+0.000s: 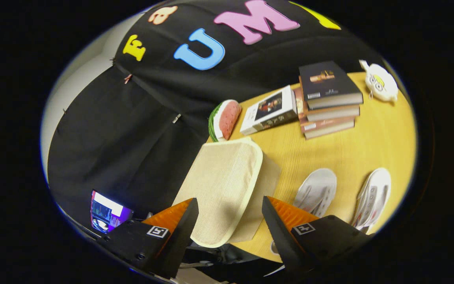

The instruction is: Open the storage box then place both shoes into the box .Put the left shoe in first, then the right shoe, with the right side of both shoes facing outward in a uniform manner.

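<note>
A beige fabric storage box (265,185) stands at the near edge of the wooden table. Its ribbed lid (221,185) with a pale rim covers it and reaches back between my fingers. Whether the lid is lifted off the box I cannot tell. My gripper (229,201) is open, its fingers wide apart on either side of the lid's near end, neither one pressing on it. Two white shoes lie on the table to the right of the box: one (317,191) just beyond my right finger, the other (373,197) further right.
Beyond the box lie a watermelon-slice toy (227,118), a single book (270,110) and a stack of books (329,98). A white plush toy (380,81) sits at the far right. A lit screen (106,211) glows below the table, left of my left finger.
</note>
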The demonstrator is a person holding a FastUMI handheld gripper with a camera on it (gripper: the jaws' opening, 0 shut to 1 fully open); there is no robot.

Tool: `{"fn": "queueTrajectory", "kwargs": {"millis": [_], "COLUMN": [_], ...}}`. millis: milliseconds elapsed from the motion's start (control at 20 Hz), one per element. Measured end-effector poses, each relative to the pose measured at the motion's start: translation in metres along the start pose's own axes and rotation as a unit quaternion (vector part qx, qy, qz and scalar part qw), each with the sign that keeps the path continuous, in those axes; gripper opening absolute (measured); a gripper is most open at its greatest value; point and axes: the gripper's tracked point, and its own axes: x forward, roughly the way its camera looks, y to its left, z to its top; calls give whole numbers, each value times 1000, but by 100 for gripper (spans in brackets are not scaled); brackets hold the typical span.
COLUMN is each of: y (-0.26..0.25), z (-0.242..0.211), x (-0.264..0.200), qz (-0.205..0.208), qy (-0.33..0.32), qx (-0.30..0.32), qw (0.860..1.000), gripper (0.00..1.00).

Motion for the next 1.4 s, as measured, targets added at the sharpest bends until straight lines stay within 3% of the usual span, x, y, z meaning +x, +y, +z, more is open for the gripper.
{"fn": "queueTrajectory", "kwargs": {"millis": [100,350,500,600,1000,1250,1400], "y": [-10,0,9,16,136,207,241], "z": [-18,-42,-21,-10,32,31,28], "x": [16,46,43,39,16,37,58], "qz": [6,68,103,116,178,198,222], "qy": [29,66,23,3,-19,-11,1], "qx": [33,126,178,168,57,-27,-36], "qw": [999,988,978,979,982,980,974], "gripper": [98,95,42,7,9,11,20]}}
